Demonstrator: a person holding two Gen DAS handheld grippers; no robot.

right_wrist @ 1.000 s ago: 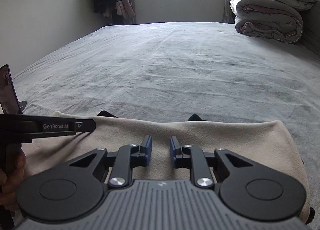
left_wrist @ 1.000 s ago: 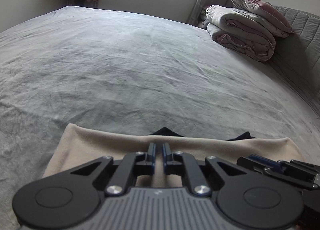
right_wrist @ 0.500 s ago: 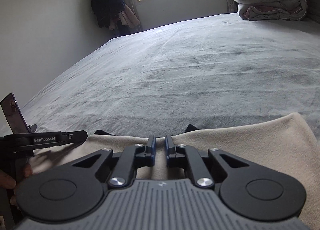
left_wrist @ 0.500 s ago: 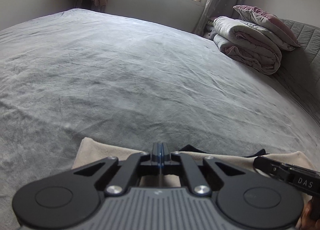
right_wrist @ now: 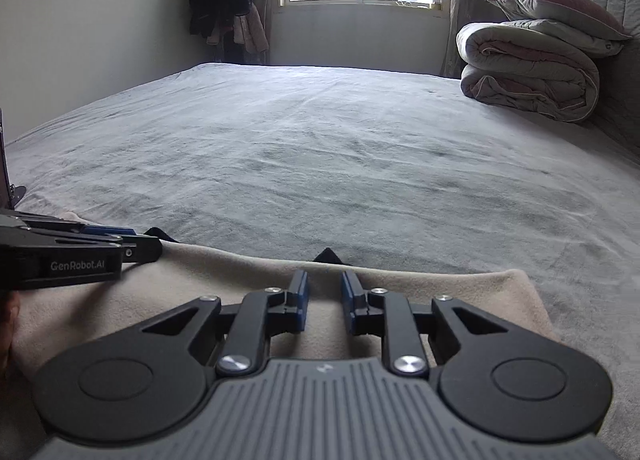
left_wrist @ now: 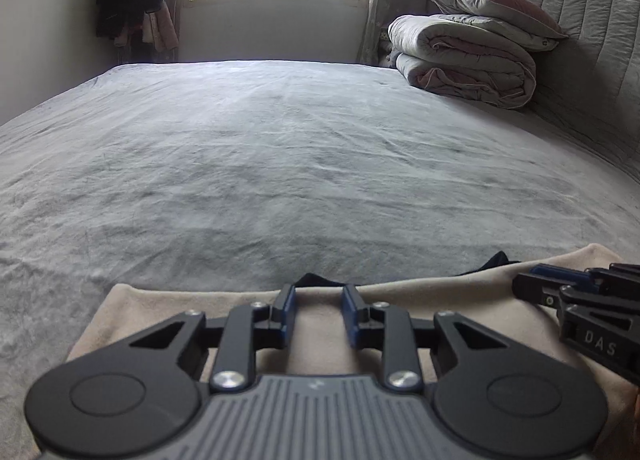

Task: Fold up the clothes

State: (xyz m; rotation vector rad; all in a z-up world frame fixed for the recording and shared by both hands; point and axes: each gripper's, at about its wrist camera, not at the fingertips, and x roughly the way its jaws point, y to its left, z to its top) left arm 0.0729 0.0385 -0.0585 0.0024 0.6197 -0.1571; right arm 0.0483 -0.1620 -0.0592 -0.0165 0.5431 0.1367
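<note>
Both jaws apart, empty: left hand-held gripper (left_wrist: 317, 310) and right hand-held gripper (right_wrist: 323, 300) over the beige garment (right_wrist: 460, 292) on the bed (left_wrist: 280, 164). Worth checking edges line up, dark bits poking out.

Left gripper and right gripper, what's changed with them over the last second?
The left gripper, shut on the beige garment half a second ago, has opened and let go. The right gripper, nearly closed then, has opened too. The garment stays folded on the grey bed, dark fabric peeking from under its far edge.
</note>
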